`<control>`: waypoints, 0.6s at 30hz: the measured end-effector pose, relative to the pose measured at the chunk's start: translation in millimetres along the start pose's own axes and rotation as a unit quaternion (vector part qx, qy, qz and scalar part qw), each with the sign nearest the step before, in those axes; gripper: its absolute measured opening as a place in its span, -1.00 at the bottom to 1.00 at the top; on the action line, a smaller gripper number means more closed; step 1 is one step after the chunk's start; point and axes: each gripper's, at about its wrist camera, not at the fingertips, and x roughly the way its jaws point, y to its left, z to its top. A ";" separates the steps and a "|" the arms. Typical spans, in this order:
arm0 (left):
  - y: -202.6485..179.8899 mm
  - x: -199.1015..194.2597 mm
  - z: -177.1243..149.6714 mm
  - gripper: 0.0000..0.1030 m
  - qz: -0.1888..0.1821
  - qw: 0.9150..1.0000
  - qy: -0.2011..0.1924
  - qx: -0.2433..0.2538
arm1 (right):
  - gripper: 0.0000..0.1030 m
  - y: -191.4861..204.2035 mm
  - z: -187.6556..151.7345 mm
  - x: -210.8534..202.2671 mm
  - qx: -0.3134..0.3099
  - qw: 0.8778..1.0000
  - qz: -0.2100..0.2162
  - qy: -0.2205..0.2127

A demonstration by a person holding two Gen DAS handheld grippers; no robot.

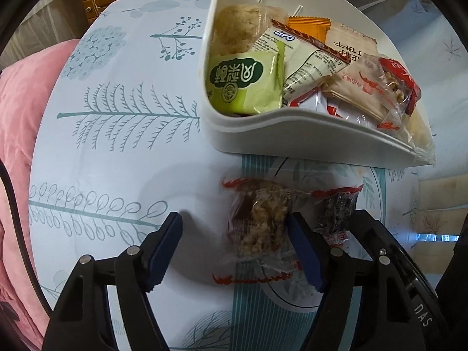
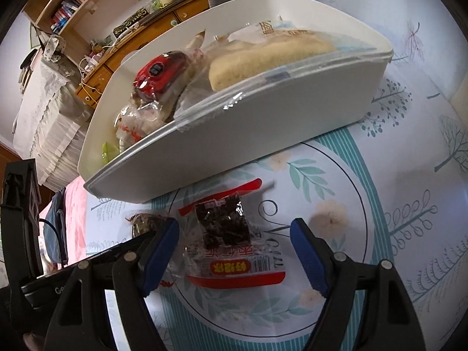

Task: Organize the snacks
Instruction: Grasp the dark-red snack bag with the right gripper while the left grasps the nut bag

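Observation:
A white bin [image 1: 292, 134] full of wrapped snacks stands on the patterned table; it also shows in the right wrist view [image 2: 234, 134]. A clear-wrapped nut snack [image 1: 257, 225] lies on the table between the fingers of my open left gripper [image 1: 234, 228], close to the right finger. A clear-and-red packet with a dark snack [image 2: 225, 234] lies between the fingers of my open right gripper [image 2: 235, 234]. That packet also shows in the left wrist view [image 1: 336, 213], and the nut snack shows in the right wrist view [image 2: 146, 222] behind the left finger.
A tablecloth [image 1: 117, 152] with tree prints covers the table. A pink cushion [image 1: 20, 117] lies off the table's left edge. Wooden shelves and drawers [image 2: 96, 29] stand behind the bin. The other gripper's black body [image 2: 23, 234] is close at left.

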 end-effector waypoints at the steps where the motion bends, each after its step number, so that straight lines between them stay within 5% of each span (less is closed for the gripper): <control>1: -1.9 1.2 0.2 0.34 -0.002 1.000 -0.001 0.001 | 0.52 -0.7 0.6 0.8 0.001 1.000 -0.002 0.002; 6: -8.7 5.7 0.1 0.10 -0.025 1.000 0.000 0.002 | 0.35 -3.9 2.5 5.9 0.014 1.000 0.007 0.014; 10: -18.3 12.1 -2.7 -0.27 -0.052 0.999 0.005 -0.001 | 0.30 -4.1 2.5 9.7 0.013 1.000 0.004 0.020; 18: -13.4 3.6 -2.7 -0.29 -0.032 0.999 0.007 -0.002 | 0.24 -0.3 2.6 15.9 0.006 0.999 -0.004 0.033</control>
